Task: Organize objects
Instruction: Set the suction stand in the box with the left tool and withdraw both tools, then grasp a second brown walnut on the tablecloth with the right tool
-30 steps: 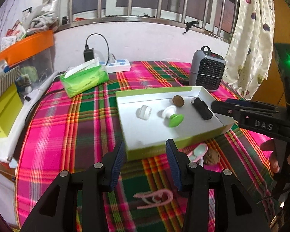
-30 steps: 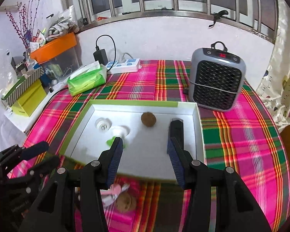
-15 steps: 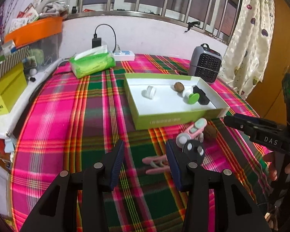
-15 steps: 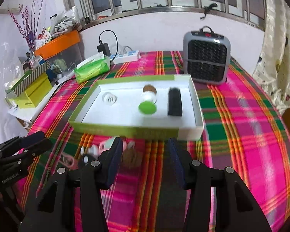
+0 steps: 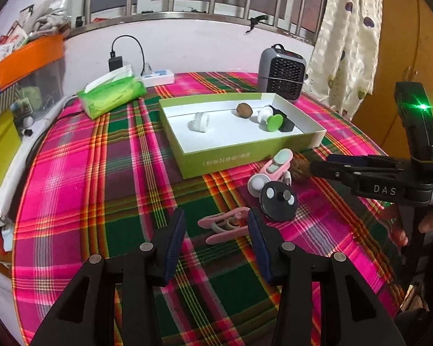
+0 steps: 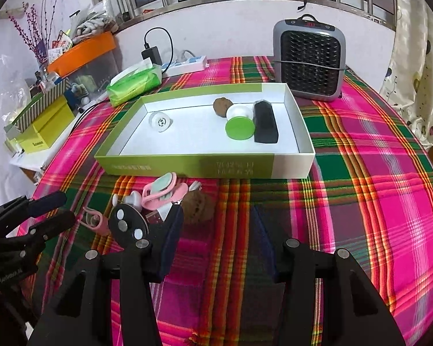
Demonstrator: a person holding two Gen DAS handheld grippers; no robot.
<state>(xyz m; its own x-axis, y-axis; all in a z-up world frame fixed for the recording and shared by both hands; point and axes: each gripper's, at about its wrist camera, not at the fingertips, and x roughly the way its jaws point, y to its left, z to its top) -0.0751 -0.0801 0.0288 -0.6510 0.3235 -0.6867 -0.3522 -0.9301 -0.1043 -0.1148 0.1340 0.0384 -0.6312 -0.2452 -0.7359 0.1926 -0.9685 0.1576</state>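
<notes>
Clutter is gathered on the plaid tabletop [image 5: 80, 190] just in front of a shallow green-sided box [image 6: 187, 167] with a white inside. Within the box are seen a white roll [image 6: 160, 121], a brown walnut [image 6: 222, 107], a white knob with a green cap [image 6: 239, 125] and a black oblong case [image 6: 265, 122]. Outside it lie a pink clip [image 5: 226, 225], a black disc with three pale buttons [image 5: 278, 204], a pink-and-mint holder [image 5: 277, 164] and a second walnut [image 6: 197, 206], close together. The left tongs [image 5: 216, 232] are held wide and empty above the pink clip. The right tongs [image 6: 218, 226] are likewise spread, nothing gripped, beside the loose walnut.
</notes>
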